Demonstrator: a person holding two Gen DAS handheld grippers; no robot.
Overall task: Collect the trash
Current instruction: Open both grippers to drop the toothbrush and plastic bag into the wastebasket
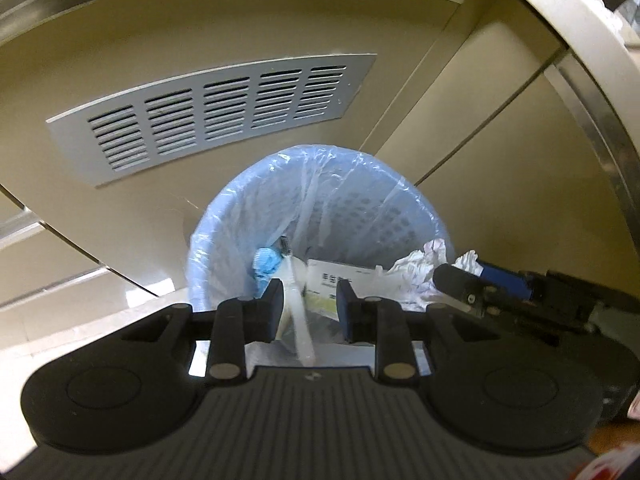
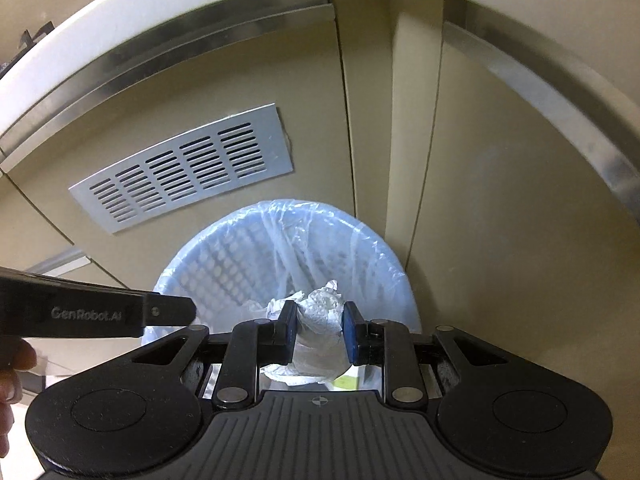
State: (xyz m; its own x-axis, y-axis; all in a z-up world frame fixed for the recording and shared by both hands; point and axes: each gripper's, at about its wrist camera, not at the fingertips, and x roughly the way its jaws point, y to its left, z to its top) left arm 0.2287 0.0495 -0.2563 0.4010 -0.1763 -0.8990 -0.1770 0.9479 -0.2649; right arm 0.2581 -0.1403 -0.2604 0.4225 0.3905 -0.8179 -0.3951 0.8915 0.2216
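White crumpled paper [image 2: 318, 320] clamped in right tool [image 2: 319, 330], above blue bin [image 2: 224, 264]

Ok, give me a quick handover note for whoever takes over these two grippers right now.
Left gripper: open over the bag-lined blue wastebasket, with a thin white plastic strip between its jaws, seemingly loose.
Right gripper: shut on a crumpled white wad, above the basket's opening.
Done: a white printed box and a blue scrap lie in the basket.
Left: let the strip and the wad drop in.
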